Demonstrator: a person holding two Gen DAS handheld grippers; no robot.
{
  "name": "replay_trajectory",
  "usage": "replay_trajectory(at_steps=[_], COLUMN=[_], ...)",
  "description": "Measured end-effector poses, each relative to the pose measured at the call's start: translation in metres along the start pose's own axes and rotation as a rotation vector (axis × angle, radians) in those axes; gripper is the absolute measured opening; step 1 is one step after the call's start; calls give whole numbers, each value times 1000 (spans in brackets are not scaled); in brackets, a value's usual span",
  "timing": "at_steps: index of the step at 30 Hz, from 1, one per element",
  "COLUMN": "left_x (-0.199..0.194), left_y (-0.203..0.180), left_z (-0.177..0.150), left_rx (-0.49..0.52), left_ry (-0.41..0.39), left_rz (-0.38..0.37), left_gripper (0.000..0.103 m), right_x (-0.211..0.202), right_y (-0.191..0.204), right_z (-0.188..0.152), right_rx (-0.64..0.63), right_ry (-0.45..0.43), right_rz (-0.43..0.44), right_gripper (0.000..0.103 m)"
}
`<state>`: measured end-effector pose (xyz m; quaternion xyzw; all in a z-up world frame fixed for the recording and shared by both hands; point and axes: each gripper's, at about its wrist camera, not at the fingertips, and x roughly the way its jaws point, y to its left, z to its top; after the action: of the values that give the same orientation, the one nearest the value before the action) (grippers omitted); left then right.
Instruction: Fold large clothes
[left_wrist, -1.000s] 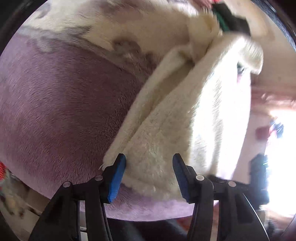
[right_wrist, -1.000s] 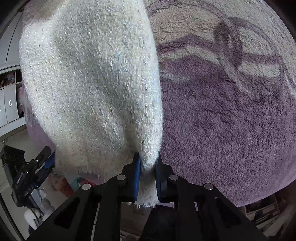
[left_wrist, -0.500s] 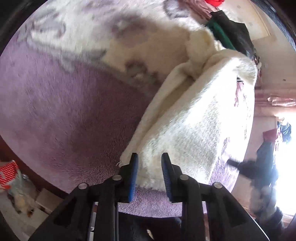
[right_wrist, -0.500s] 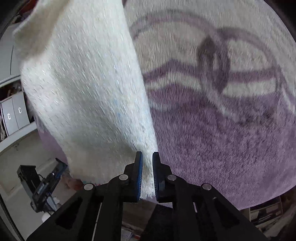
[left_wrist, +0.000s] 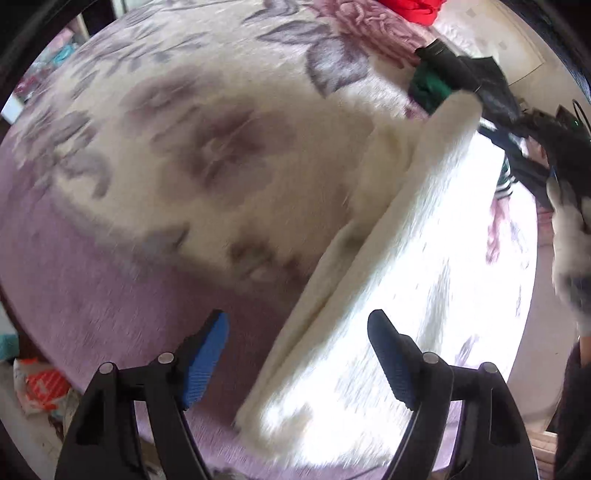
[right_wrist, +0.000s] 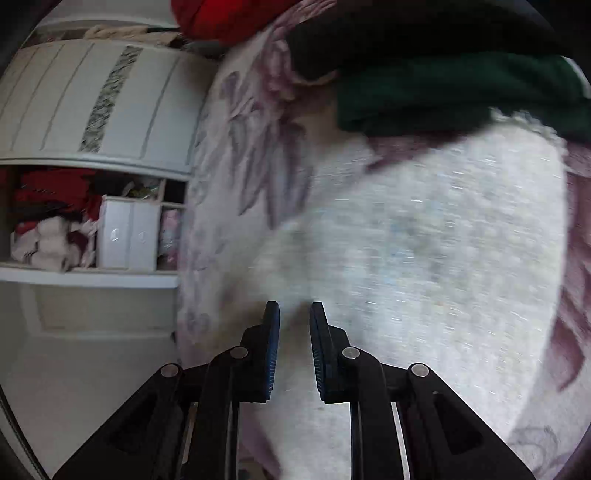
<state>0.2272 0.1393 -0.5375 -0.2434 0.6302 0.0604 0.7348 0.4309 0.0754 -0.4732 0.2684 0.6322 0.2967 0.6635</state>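
Observation:
A cream fluffy garment (left_wrist: 406, 277) lies folded in a long strip on the purple floral blanket (left_wrist: 147, 184). My left gripper (left_wrist: 297, 354) hangs above its near corner. Its jaws are opening wide and the blue pads stand clear of the cloth. In the right wrist view the same garment (right_wrist: 424, 258) spreads ahead, blurred by motion. My right gripper (right_wrist: 294, 332) is at the garment's near left edge. Its jaws are just opening, with a narrow gap and pale cloth still between the pads.
A dark green cloth (right_wrist: 443, 96) and a black garment (right_wrist: 406, 29) lie just past the cream garment's far end. A red cloth (left_wrist: 410, 9) lies farther back. A white wardrobe (right_wrist: 92, 110) with a cluttered shelf stands left of the bed.
The left gripper closed on the garment's near corner, then opened wide and lifted away. The right gripper swung the hanging cloth across the bed toward the green cloth, so the garment now lies flat.

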Motion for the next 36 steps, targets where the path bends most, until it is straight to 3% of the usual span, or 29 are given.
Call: replay_trajectory(at_steps=[3,5,7,9,11,12,13,14,16,20,25,28,29,30,32,36], left_x=[9,13,19,34,54,64,72,81,82,110,129,108,96,85,68,71], left_y=[-12,-26,-55,-89,-121,-134,-143,-146,-134,-85,-80,-67,-57,-48,-29,2], left_z=[38,66,97,125,146,153,157,163,174,196,194,190,182,173,147,66], left_rx=[23,48,118,218,319,370,406,419,390,251,316,264,236,223,216,247], left_ry=[-9,-2,-13,-3,9,6,18,34,14,84,139,189,207,214,215,335], left_rz=[-66,-131,-176,-213,-231,-234,-237,-216,-225,-252,-259,-374,-419,-441,-429,-330], left_gripper=[76,76,76,76,72,36,7,6,6,7,13,20,29,50,67,68], right_x=[-27,-55,-61,-60,-65,-68,-71,-74,-81,-88,-81,-80,-80,-78,-76,-61], right_y=[-14,-58,-92,-127,-151,-161,-170,-177,-188,-195,-190,-182,-179,-178,-177,-183], right_z=[-22,-64,-89,-116,-137,-146,-154,-161,-174,-191,-202,-217,-224,-228,-244,-279], right_rx=[34,87,156,242,323,359,394,424,488,537,530,517,507,500,492,530], right_ry=[-37,-52,-56,-39,-46,-54,-63,-72,-95,-105,-63,-32,-16,0,30,118], right_rz=[-60,-155,-252,-309,-314,-320,-332,-340,-333,-308,-306,-291,-287,-286,-292,-266], right_gripper=[18,28,48,54,54,54,54,54,54,54,54,55,57,64,75,76])
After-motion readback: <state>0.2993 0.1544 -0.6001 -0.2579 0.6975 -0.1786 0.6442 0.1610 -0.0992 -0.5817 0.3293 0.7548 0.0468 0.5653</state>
